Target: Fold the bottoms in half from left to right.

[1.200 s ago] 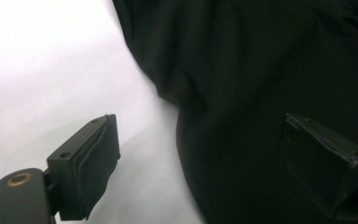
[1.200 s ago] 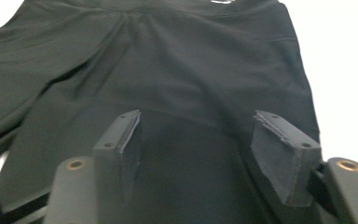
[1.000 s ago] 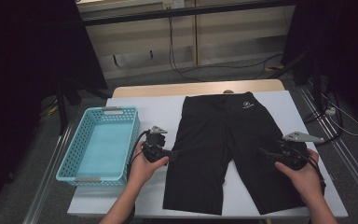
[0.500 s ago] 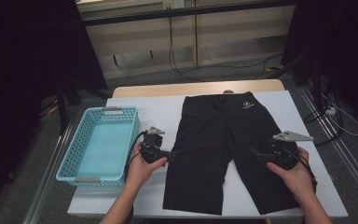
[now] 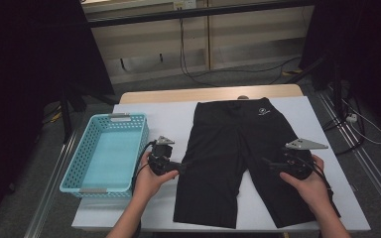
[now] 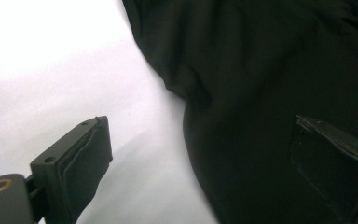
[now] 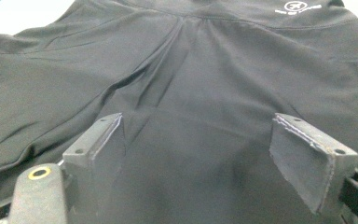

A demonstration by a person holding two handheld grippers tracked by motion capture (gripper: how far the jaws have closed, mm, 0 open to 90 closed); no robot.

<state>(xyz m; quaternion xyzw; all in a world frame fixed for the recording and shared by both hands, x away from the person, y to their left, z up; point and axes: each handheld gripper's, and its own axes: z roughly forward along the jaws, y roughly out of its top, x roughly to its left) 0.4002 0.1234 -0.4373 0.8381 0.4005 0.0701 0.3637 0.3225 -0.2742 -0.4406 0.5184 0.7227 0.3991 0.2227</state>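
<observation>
Count: one pair of black stretch-fabric shorts [image 5: 238,158], one turquoise plastic basket [image 5: 104,153], two claws.
Left claw [image 5: 183,165]: released, apparently straddling the shorts' edge.
Right claw [image 5: 270,165]: released, over the shorts.

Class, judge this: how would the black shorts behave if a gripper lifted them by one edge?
The black shorts would probably droop, since the thin fabric lies flat with soft creases. They look light, so pushing likely bunches them on the white table.

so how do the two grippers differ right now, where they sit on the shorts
The left gripper sits at the outer edge of the shorts, one finger over white table; the right gripper sits wholly over black fabric. The right bears a grey plate lying flat; the left's is tilted. Both are open, gripping nothing.
</observation>
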